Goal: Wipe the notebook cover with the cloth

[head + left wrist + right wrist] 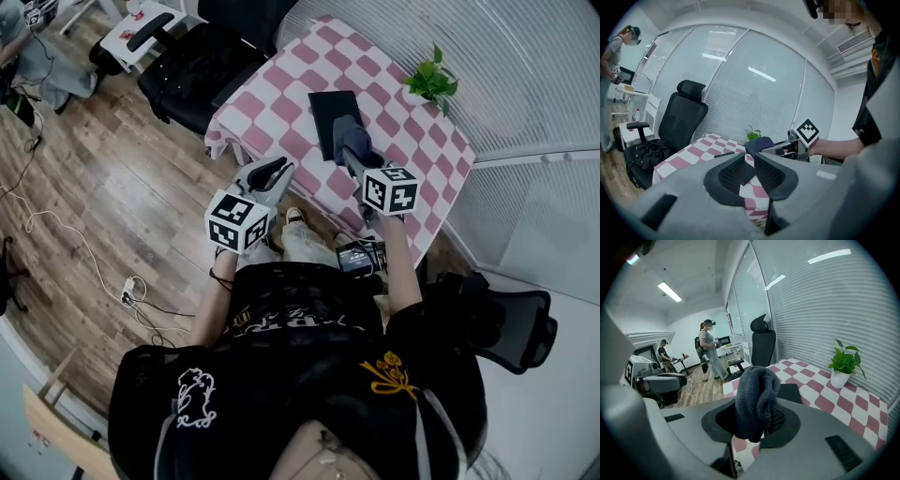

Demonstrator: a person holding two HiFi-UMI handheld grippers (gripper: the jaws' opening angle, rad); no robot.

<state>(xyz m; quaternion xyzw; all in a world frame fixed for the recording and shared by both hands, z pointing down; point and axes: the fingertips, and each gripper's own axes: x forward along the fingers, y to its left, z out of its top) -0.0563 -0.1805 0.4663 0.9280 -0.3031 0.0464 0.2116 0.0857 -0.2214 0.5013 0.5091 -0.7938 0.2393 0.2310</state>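
Note:
A black notebook lies flat on the pink-and-white checked table; it also shows in the right gripper view as the notebook. My right gripper hangs over the notebook's near end, shut on a bunched dark grey cloth. The cloth stands up between the jaws of the right gripper. My left gripper is at the table's front edge, left of the notebook. In its own view the left gripper is slightly open, with nothing between the pads.
A small potted plant stands at the table's far right corner. A black office chair is at the table's left side, another chair behind me to the right. Cables and a power strip lie on the wooden floor. Two people stand far off.

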